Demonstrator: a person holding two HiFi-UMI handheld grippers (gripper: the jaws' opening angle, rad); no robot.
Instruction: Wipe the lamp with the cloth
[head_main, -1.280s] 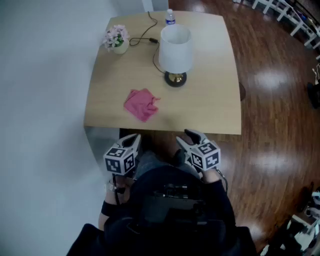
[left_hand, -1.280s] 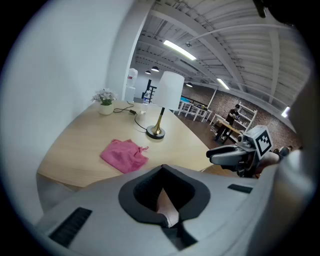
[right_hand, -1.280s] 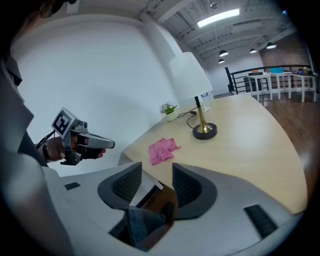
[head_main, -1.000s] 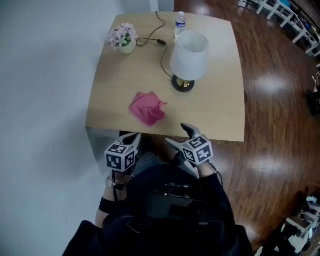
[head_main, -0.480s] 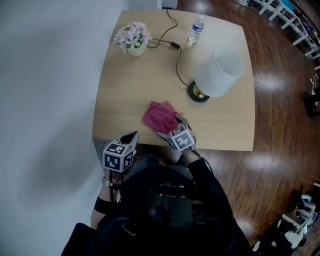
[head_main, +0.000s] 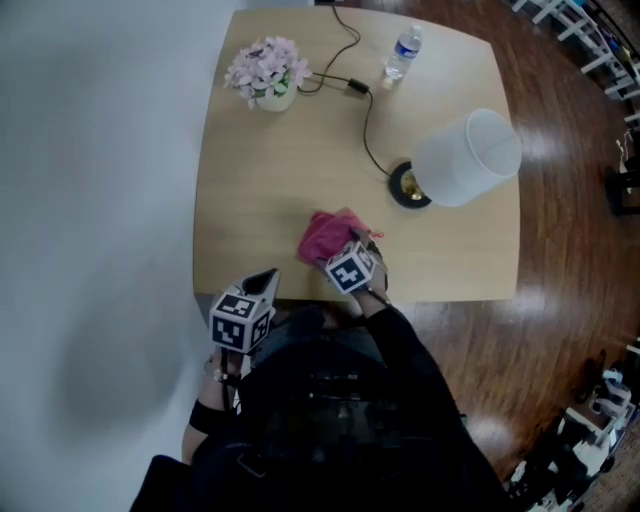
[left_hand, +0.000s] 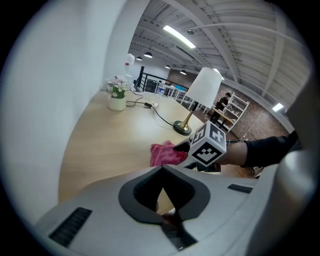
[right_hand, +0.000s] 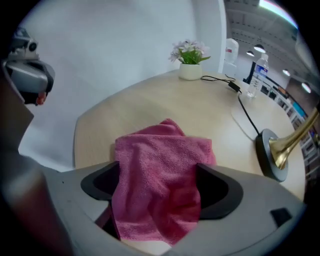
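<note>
Item 1, right claw (head_main: 352, 243): I had it tipped steeply down over the near part of the table (head_main: 260, 190). Its jaws stood wide apart, and I saw no squeeze on anything.

Item 2, cloth (right_hand: 157, 170): pink and rumpled, it lay on the tabletop directly between the right claw's jaws. Its side edges reached both dark pads and its far end ran out ahead of the jaw tips.

Item 3, lamp (head_main: 465, 158): white shade on a brass stem with a dark round base. It stood on the table ahead of the right claw and off to its right, well apart from the cloth. I noted nothing touching it.

Item 4, left claw (head_main: 262, 280): its jaws were closed together with nothing between them. I held it at the table's near edge, to the left of the right claw and apart from the cloth, which lay ahead of it and to its right.

Item 5, cord (head_main: 365, 120): black, it ran from the lamp base away across the table, far ahead of both claws.

Item 6, flower pot (head_main: 265, 72): pale blooms in a white pot, far ahead of the left claw near the table's back edge.

Item 7, water bottle (head_main: 400, 52): upright, far ahead of the right claw, beside the cord.

Item 8, floor (head_main: 560, 280): dark glossy wood, to the right of the table.
</note>
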